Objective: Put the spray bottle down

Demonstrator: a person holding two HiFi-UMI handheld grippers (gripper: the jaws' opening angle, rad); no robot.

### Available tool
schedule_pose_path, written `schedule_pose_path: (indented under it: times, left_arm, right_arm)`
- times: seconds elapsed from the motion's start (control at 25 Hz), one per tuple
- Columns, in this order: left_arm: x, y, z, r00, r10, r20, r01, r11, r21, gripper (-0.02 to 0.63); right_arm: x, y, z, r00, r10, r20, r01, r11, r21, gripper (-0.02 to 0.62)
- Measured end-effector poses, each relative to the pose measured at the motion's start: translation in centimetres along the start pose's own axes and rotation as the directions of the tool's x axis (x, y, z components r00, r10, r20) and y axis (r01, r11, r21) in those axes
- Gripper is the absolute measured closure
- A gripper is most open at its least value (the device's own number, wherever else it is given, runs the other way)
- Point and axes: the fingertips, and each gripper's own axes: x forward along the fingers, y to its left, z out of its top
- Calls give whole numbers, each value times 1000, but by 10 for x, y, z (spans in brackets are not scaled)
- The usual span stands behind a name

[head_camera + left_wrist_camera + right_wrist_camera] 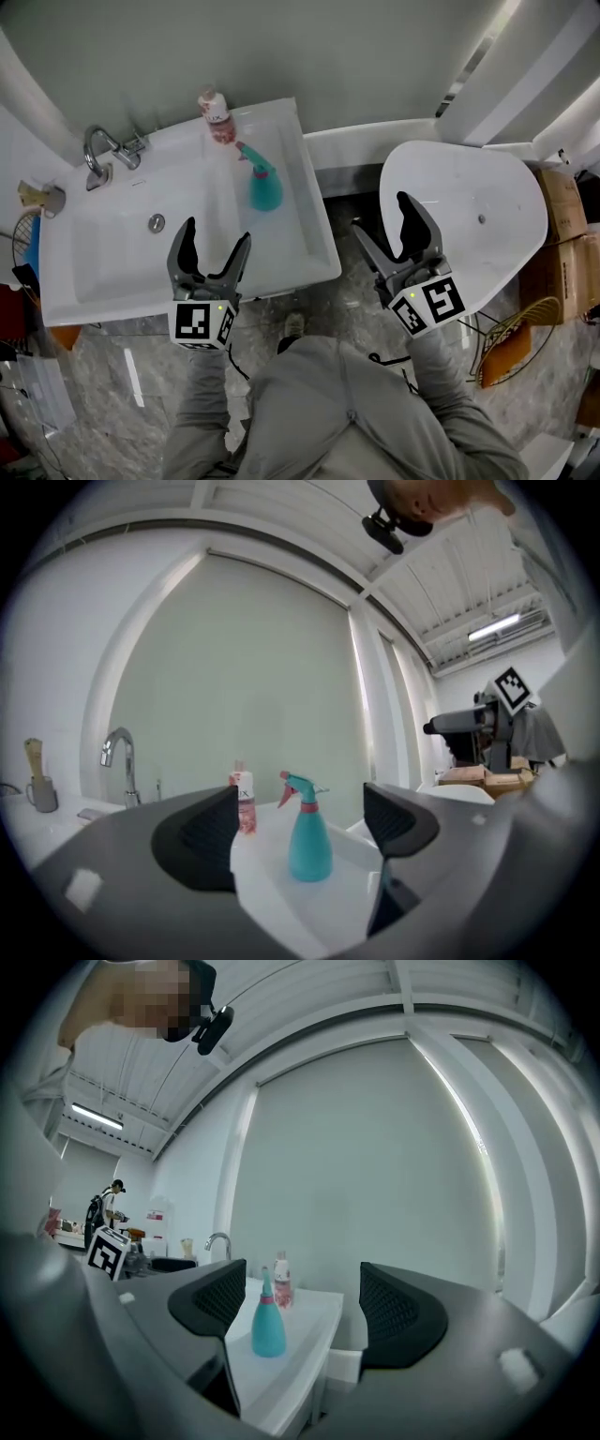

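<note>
Spray bottle [264,187] set down and standing on its own, as a person in grey sleeves holds two tools back from a white sink [300,246]. Nearest, the left hand-held gripper [216,232] hovers at the sink's front edge with its jaws spread wide and nothing between them. Its own view shows the teal bottle well ahead, framed in the gap. The right hand-held gripper [382,214] hangs just off the sink's right edge, jaws likewise apart and empty.

Beyond them the bottle stands upright on the flat ledge along the sink's right side, toward the back-right corner, its nozzle turned toward a pink bottle [217,117]. Neither tool touches it. The pink bottle sits at the back edge, near the sprayer but apart from it. A chrome tap [98,150] rises at the back-left corner before a plain pale wall.

The task looks complete, so the hazards lie in what follows. The bottle is tall on a narrow foot and stands beside the slope into the bowl. The left tool is lined up with it, and a jaw swung forward could clip it and tip it into the basin or against the pink bottle. The smooth glazed ledge, if wet, might also let it slide.
</note>
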Motion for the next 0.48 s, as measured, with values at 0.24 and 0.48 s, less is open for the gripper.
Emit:
schedule_pose_path:
  times: [0.24,0.48]
  left_arm:
    - [-55,-1,35,995,88,47,-91,995,52,163]
    - [-78,5,43,988,146,52,-151,985,88,163]
  right_arm:
    - [-14,7,-2,1000,-3,7,3,1000,16,233]
    - [-19,12,-5,1000,-1,2,1,1000,5,233]
